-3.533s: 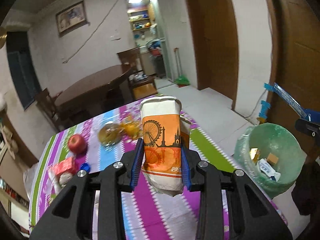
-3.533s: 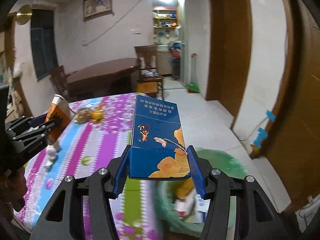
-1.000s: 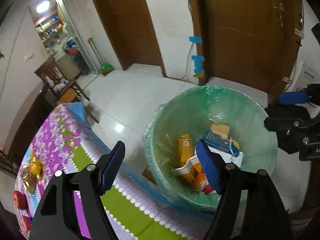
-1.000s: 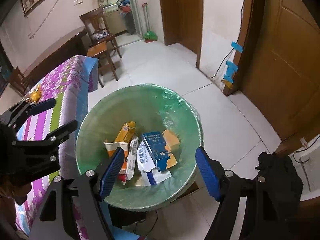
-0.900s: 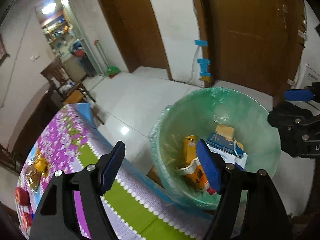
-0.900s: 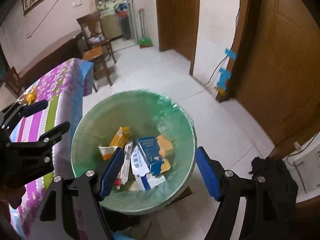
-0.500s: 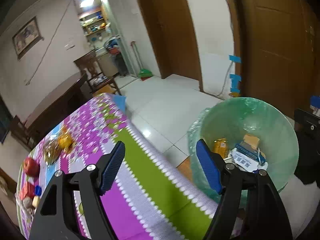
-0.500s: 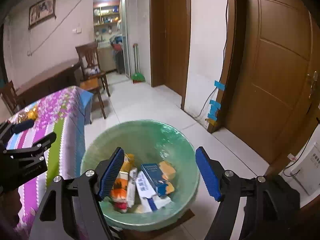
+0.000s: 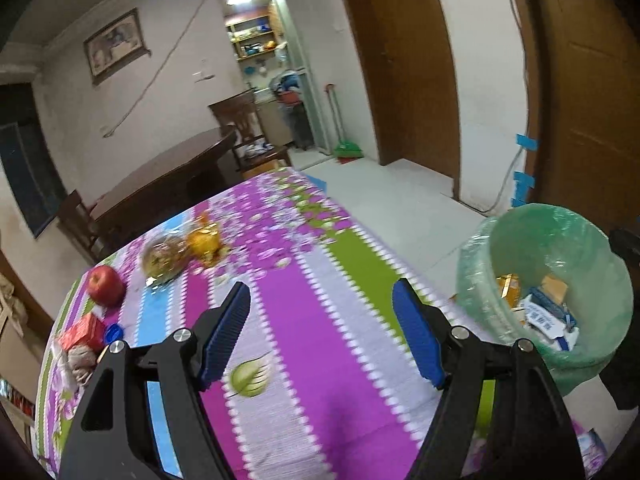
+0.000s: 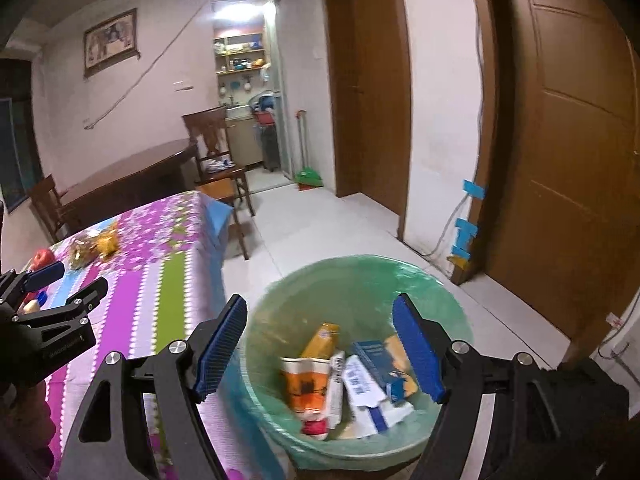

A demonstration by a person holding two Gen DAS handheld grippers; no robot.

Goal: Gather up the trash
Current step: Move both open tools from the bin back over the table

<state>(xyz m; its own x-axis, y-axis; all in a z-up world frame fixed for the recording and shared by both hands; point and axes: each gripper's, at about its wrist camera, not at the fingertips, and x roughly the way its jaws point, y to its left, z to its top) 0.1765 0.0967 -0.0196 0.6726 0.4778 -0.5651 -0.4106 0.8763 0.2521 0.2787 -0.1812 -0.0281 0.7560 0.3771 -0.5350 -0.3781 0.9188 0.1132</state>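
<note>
Beside the striped surface (image 9: pixel 328 320), at its right-hand edge, stands the green-lined trash bin (image 10: pixel 276 320), and the right tongs (image 10: pixel 320 344) hang directly above its mouth with both blue pads spread wide and nothing between them. Inside the bin lie an orange paper cup (image 10: pixel 300 384), a yellow packet (image 10: pixel 322 338), a blue carton (image 10: pixel 376 360) and some white wrappers, piled against each other at the bottom. The left tongs (image 9: pixel 322 332) are likewise wide apart and empty, held over the purple and green stripes of the cloth with the bin (image 9: pixel 480 280) off to their right. Toward the far left end of the surface sit a red apple (image 9: pixel 105 285), a clear bag of snacks (image 9: pixel 168 258), an orange-yellow wrapper (image 9: pixel 204 240) just beside it, a red box (image 9: pixel 82 330) and a blue bottle cap (image 9: pixel 113 333). Behind the surface are a dark wooden dining table (image 9: pixel 168 176) and chairs.
</note>
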